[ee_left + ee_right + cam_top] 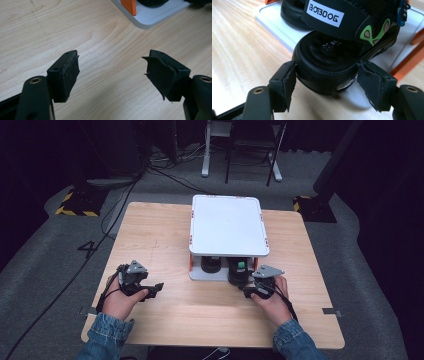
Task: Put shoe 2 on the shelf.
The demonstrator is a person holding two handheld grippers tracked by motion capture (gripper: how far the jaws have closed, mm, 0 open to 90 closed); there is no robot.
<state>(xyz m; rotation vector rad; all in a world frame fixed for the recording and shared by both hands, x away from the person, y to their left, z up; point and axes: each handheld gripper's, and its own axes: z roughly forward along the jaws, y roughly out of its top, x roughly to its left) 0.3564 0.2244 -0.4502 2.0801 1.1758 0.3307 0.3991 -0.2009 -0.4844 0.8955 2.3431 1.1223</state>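
Overhead, the white shelf (228, 225) hides most of the black sandal (239, 271) beneath it, beside the right claw (248, 292). Left claw (112, 72) gapes over bare desk (105, 37), shelf corner cropped. Right claw (325, 86) flanks the sandal's (329, 57) heel, jaws apart; contact unclear.

- Wooden table (165, 245).
- Second black shoe (210, 265) on the rack's lower shelf.
- Chair (252, 150) and cables (165, 170) on the grey floor beyond.
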